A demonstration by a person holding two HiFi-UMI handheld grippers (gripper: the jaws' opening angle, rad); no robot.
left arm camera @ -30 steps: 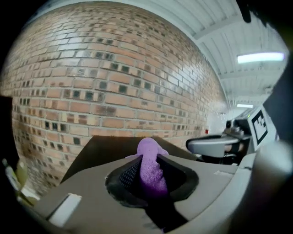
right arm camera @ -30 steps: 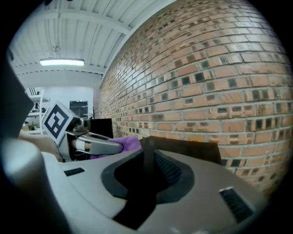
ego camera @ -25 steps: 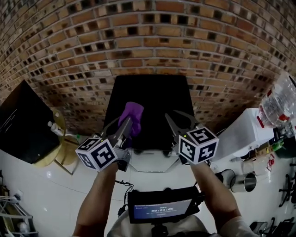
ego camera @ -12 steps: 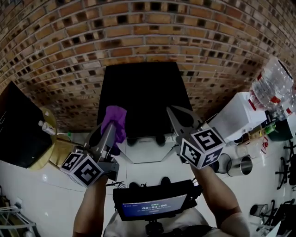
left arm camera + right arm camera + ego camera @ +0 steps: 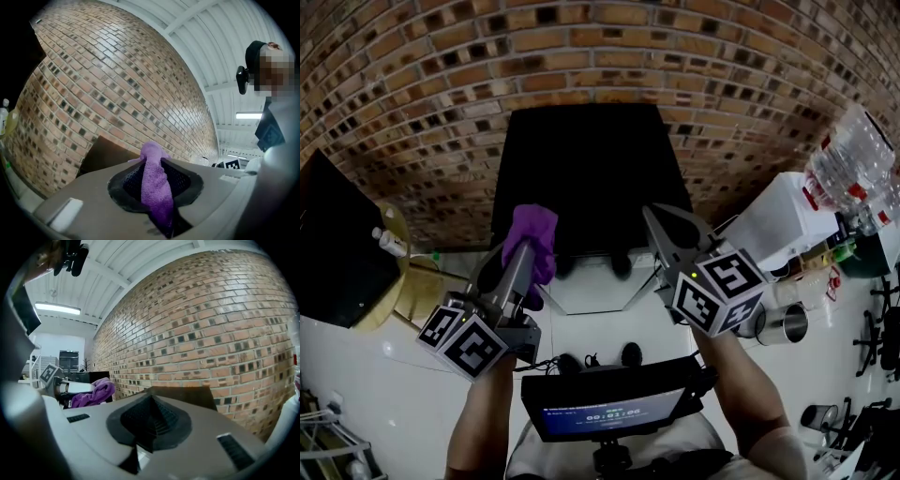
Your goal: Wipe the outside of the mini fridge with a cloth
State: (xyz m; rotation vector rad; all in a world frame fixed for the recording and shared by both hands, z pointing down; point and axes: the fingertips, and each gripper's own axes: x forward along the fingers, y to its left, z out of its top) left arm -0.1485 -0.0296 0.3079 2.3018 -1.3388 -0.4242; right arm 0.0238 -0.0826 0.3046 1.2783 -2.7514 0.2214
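Right gripper (image 5: pixel 656 220) jaws, parted a second ago, are now clenched on nothing. Its partner, the left gripper (image 5: pixel 525 251), pinches the purple cloth (image 5: pixel 532 232), which has slid toward 9 o'clock to the mini fridge's (image 5: pixel 586 169) front left corner. One pass across the front looks finished. Fluffy, bunched terry meets a smooth black box at 12 o'clock, backed by the rough brick wall (image 5: pixel 412 103), over the glossy white floor (image 5: pixel 384 375).

Black mini fridge (image 5: pixel 581 169) is seen from above, set against the brick wall (image 5: pixel 581 47). Purple cloth (image 5: pixel 534 234) is clamped in the left gripper (image 5: pixel 523 251) at the fridge's front left edge; contact cannot be judged. Right gripper (image 5: pixel 661 220) is held alongside, jaws together, nothing gripped.
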